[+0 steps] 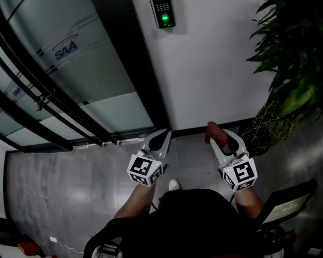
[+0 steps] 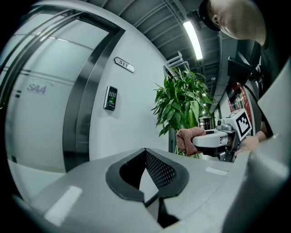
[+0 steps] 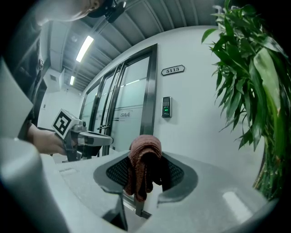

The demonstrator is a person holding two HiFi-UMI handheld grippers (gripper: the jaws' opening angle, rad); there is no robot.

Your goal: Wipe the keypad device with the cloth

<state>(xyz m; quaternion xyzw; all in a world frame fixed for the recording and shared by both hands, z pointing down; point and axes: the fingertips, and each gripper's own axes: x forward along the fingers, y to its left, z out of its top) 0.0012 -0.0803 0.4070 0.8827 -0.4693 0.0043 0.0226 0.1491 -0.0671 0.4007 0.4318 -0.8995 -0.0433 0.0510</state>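
Clenches right gripper (image 1: 223, 141) on rust-brown towelling cloth (image 3: 144, 157); holds left gripper (image 1: 164, 135) closed tip to tip, empty, well apart from black green-lit wall keypad device (image 1: 163, 12).

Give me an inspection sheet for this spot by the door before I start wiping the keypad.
Surface: grey tiled floor; white wall beside a glass door.
Job's things: keypad device mounted on the wall, green light lit; brown cloth bunched up, well short of it.
Clutter: small red item at the floor's lower left edge, cannot be identified.
Grippers: left gripper shut, nothing between its jaws; right gripper shut on the cloth.
Cables: what looks like a thin white lead on the floor, lower left.
Surroundings: potted plant to the right; number plate reading 5113 above the keypad device.
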